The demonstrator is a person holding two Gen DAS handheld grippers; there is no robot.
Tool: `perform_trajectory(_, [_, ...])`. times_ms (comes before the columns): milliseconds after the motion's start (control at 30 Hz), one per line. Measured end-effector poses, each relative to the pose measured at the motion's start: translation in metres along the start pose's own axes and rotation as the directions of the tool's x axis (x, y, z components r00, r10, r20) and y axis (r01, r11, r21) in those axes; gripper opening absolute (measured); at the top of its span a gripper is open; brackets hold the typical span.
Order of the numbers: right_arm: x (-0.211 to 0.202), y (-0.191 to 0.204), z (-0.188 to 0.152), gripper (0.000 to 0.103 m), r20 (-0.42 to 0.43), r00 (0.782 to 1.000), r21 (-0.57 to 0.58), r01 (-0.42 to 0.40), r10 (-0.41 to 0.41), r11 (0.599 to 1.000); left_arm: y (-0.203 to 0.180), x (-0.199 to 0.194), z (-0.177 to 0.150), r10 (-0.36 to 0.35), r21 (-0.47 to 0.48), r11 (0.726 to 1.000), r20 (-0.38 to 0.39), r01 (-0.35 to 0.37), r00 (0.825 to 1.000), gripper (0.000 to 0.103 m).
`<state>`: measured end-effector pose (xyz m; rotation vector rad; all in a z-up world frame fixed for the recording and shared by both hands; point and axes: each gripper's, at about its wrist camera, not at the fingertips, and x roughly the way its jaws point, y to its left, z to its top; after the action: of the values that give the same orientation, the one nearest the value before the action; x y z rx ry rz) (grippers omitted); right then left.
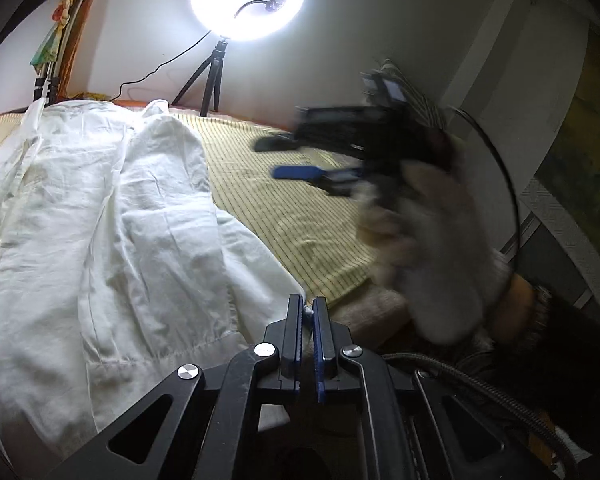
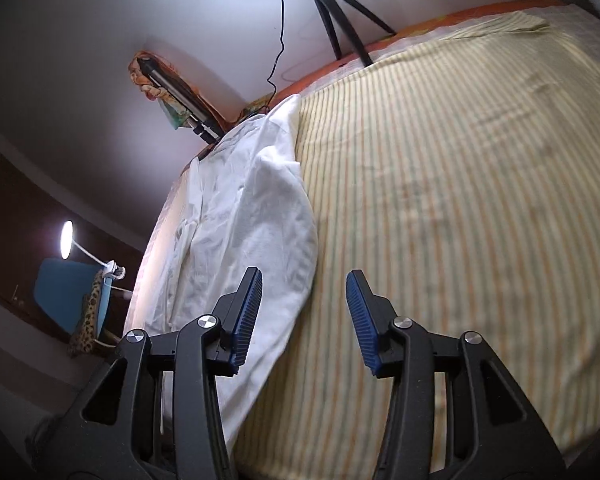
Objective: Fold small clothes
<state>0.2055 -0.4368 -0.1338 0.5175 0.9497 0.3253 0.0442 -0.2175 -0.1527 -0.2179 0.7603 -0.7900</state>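
Where the white garment (image 1: 112,216) lies spread and creased over the left part of the bed (image 1: 300,208), its near corner is seen to reach up to the tips of the left gripper (image 1: 308,308). The jaws of that gripper are found pressed together, and a small fold of white cloth is seen pinched between the blue pads at their tips. In the right wrist view the same garment (image 2: 252,216) is recorded along the left side of the striped sheet, with its edge passing behind the left finger of the right gripper (image 2: 306,280). The jaws of the right gripper are held about halfway apart; nothing is gripped between them, and only the striped bedcover (image 2: 460,200) is seen through the gap. In the left wrist view the right gripper (image 1: 276,160) is blurred, raised above the bed to the right of the garment, and carried by a gloved hand (image 1: 424,248). No brand, label or legible writing is found on any item. A ring light (image 1: 248,0) on a tripod is noted at the far edge of the bed.
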Motion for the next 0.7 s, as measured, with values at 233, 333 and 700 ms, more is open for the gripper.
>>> perform_trajectory(233, [0.07,-0.007,0.023,0.047,-0.048,0.998,0.097,-0.041,0.046,0.994,-0.001,0.005,-0.001,0.033,0.033,0.999,-0.01,-0.032,0.999,0.0])
perform_trajectory(333, [0.087,-0.003,0.027,0.047,-0.08,0.996,0.085,-0.032,0.038,0.996,0.005,0.003,-0.001,0.052,0.034,0.998,-0.009,-0.052,0.999,0.0])
perform_trajectory(700, [0.095,0.017,0.042,0.007,-0.082,0.996,0.005,0.019,-0.018,1.0,0.017,-0.001,-0.008,0.035,-0.034,0.999,-0.017,-0.036,0.999,0.0])
